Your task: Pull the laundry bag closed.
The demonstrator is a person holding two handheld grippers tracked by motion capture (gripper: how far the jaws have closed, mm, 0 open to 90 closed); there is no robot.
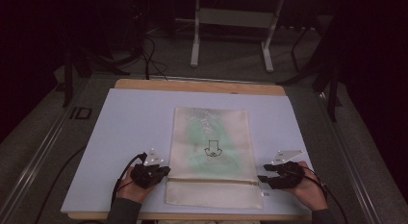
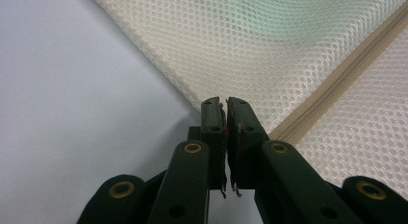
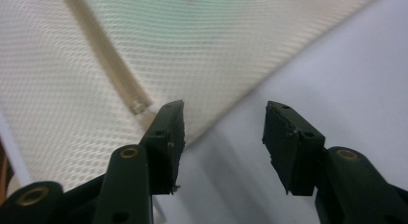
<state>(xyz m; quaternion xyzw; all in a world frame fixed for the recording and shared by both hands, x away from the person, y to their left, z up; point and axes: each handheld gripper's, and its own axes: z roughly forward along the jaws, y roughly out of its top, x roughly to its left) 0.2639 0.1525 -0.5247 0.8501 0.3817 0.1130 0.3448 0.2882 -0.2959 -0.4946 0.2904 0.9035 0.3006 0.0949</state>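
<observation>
A cream mesh laundry bag w/ a zip (image 1: 210,152) lay flat on the pale grey sheet-covered counter (image 1: 130,128), roughly mid-width & reaching close to the near edge; sth pale green showed through the mesh, w/ a small black printed mark in the middle; the zip ran across the bag, parallel to the near edge. The left hand-held gripper (image 1: 163,170) sat at the bag's left edge near the zip line; jaws pressed together, tips right at the mesh border (image 2: 226,106), can't tell if any fabric was caught btwn them. The right hand-held gripper (image 1: 262,178) sat at the bag's right edge; jaws spread wide (image 3: 223,123), nothing btwn them, one jaw just beside the zip end (image 3: 139,107).
</observation>
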